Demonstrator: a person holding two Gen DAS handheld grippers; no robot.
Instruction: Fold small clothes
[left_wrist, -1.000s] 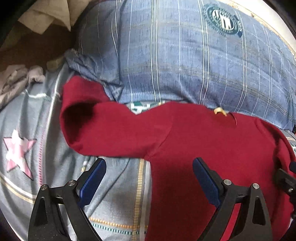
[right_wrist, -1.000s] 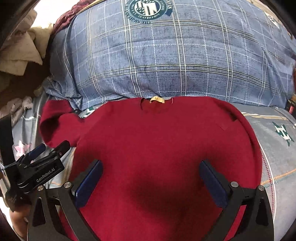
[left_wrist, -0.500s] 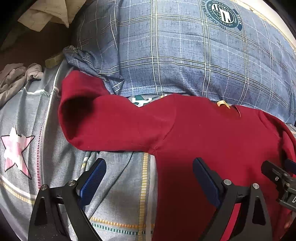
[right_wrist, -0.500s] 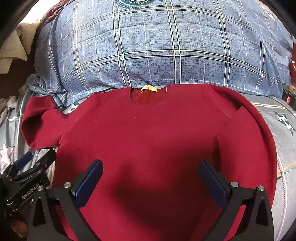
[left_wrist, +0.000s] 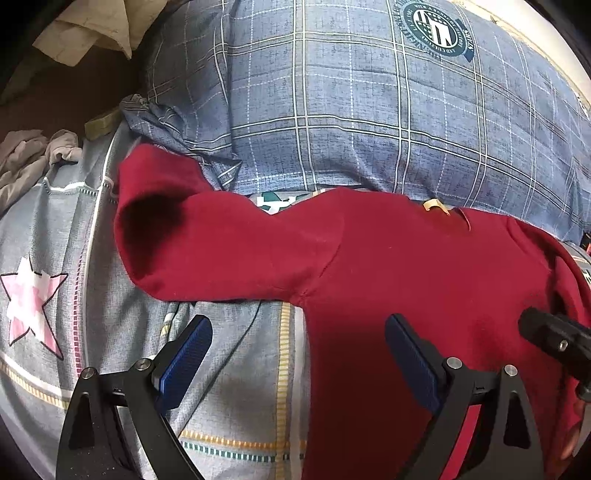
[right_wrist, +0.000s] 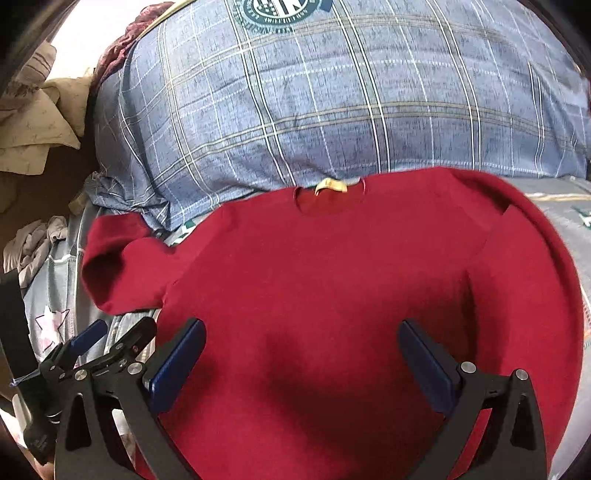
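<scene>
A small dark red sweater (right_wrist: 314, 288) lies flat on the bed, neck with a yellow label (right_wrist: 330, 184) toward the pillow. Its right sleeve (right_wrist: 524, 280) is folded in over the body. Its left sleeve (left_wrist: 207, 243) lies spread out to the left. My left gripper (left_wrist: 299, 354) is open and empty, hovering over the sweater's left side below the armpit. My right gripper (right_wrist: 303, 354) is open and empty above the lower middle of the sweater. The left gripper also shows in the right wrist view (right_wrist: 110, 339) at the sweater's left edge.
A big blue plaid pillow (left_wrist: 369, 110) lies just behind the sweater's neck. The grey bedsheet (left_wrist: 55, 295) with pink stars runs to the left. Crumpled grey cloth (left_wrist: 26, 155) and beige cloth (left_wrist: 85, 33) lie at the far left.
Both grippers have drawn back a little from the sweater and stayed open. The right sleeve, first flatter at the edge, now lies folded over the body.
</scene>
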